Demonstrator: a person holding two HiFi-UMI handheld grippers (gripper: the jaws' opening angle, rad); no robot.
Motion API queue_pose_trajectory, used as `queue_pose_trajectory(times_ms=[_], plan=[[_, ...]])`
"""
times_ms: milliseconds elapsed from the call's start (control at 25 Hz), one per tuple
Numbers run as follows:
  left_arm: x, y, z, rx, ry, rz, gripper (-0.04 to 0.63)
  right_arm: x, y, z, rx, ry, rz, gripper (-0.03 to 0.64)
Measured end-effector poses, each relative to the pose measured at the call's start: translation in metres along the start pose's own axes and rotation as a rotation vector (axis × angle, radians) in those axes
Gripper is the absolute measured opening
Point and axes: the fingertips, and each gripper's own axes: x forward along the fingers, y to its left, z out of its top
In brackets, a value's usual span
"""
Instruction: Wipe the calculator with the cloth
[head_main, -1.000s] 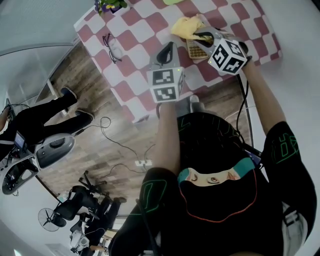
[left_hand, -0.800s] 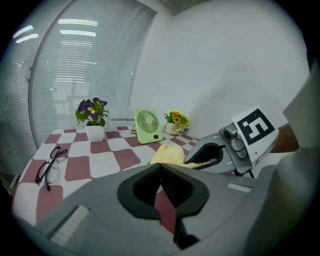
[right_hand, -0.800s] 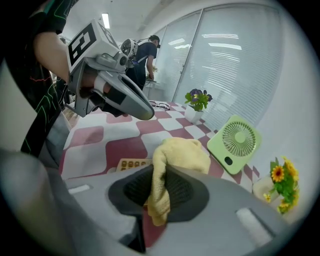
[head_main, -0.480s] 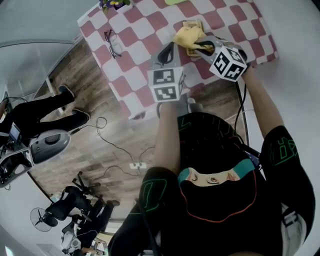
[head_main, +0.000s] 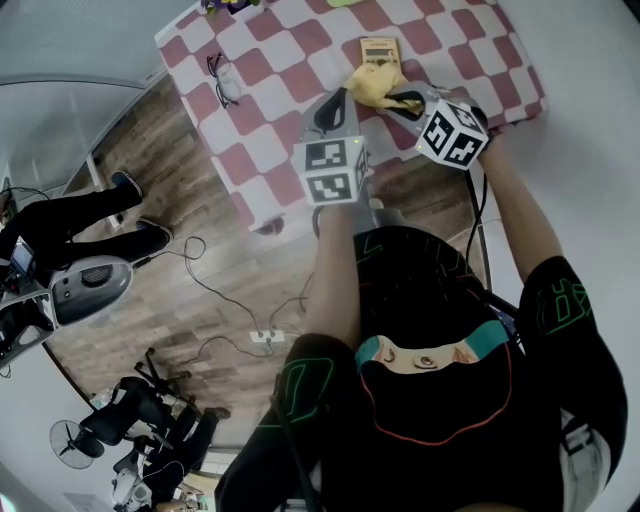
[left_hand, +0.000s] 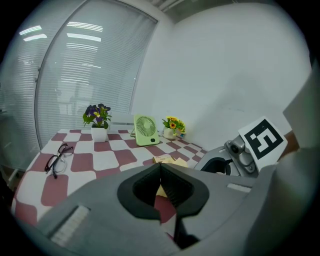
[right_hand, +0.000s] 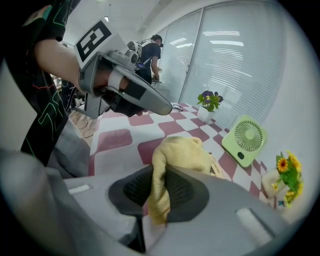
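- Calculator (head_main: 380, 50) lies on the bench (head_main: 280, 70) just beyond your right claw (right_hand: 159, 185), with its near end covered by the cloth (right_hand: 175, 152).
- Its long axis runs away from you, roughly in line with that claw; the display end is unclear.
- Your right claw is clamped on the cloth and sits nearer. Your left claw (left_hand: 161, 175) is closed on nothing, off to the side.

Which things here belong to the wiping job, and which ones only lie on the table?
For the job:
- cloth, gripped by the right gripper
- calculator, just beyond the cloth

Only lying about:
- glasses
- fan
- purple flowers
- yellow flowers
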Motion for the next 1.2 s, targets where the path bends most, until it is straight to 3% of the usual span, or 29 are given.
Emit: queue_pose_trajectory(times_ms=[440, 720, 880, 1040, 1200], plan=[[-0.023, -0.002, -0.004, -0.036, -0.046, 0.014, 0.011, -0.017, 0.038, 0.008, 0.047, -0.004, 0.093, 0.066], [-0.042, 0.008, 0.006, -0.033, -0.099, 0.059, 0.009, -0.051, 0.039, 0.033, 0.196, -0.162, 0.044, 0.066], [-0.05, -0.012, 0.02, 0.02, -0.161, 0.067, 0.009, -0.09, 0.023, 0.03, 0.266, -0.292, -0.105, 0.066], [-0.048, -0.034, 0.062, 0.1, -0.241, 0.03, 0.011, -0.141, -0.023, 0.033, 0.366, -0.413, -0.343, 0.066], [-0.049, -0.058, 0.093, 0.153, -0.271, -0.02, 0.009, -0.202, -0.059, 0.016, 0.542, -0.481, -0.592, 0.066]])
